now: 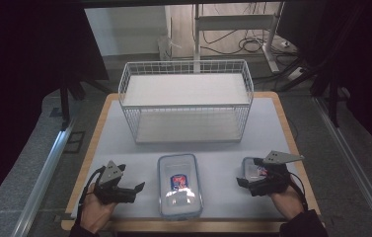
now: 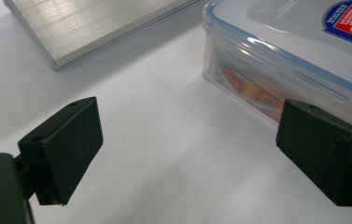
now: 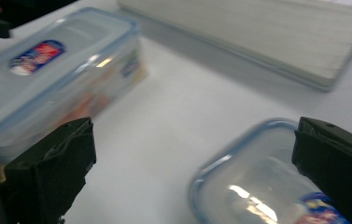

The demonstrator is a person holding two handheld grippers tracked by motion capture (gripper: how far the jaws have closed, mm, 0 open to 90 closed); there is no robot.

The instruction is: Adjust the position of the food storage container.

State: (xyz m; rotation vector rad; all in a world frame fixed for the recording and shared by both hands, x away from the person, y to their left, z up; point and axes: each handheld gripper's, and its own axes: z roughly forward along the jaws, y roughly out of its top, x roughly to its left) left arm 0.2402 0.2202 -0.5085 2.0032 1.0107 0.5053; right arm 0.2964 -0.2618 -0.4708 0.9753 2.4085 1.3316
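**Both grippers released beside two lidded boxes**

Near edge: two hands are seen holding the grippers. Left gripper (image 1: 135,190) is held with jaws spread wide, nothing between them, just left of the long lidded container (image 1: 179,185) at table centre. Right gripper (image 1: 245,181) is likewise gaping, held over the small lidded container (image 1: 252,169) at near right; contact cannot be told. Wire basket (image 1: 186,101) is set at the far side of the white table (image 1: 272,128).
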